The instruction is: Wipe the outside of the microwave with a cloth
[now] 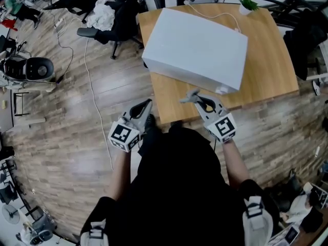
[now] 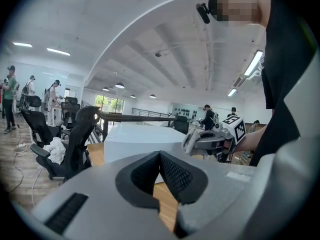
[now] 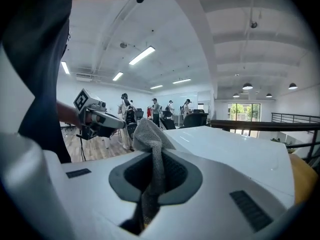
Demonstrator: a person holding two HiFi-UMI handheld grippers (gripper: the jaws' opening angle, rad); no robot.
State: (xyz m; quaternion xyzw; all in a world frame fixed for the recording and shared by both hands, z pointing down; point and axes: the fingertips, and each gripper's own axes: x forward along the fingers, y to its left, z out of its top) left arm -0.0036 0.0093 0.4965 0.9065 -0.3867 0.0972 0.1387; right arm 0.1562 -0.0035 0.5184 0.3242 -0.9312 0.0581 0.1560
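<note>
The white microwave (image 1: pixel 197 47) lies flat on a wooden table (image 1: pixel 277 65), and it shows as a white box (image 2: pixel 137 139) in the left gripper view and as a white top (image 3: pixel 235 151) in the right gripper view. My right gripper (image 1: pixel 190 97) hovers just off its near edge, shut on a grey cloth (image 3: pixel 150 149) that sticks up between the jaws; the cloth (image 1: pixel 190 96) is a small grey tuft in the head view. My left gripper (image 1: pixel 147 105) is shut and holds nothing, beside the table's near left corner.
A white cable (image 1: pixel 215 15) and a small green plant (image 1: pixel 248 4) sit on the table behind the microwave. Black office chairs (image 1: pixel 120 12) stand to the far left, one draped with white fabric (image 1: pixel 101 15). People stand far off across the room (image 2: pixel 207 116).
</note>
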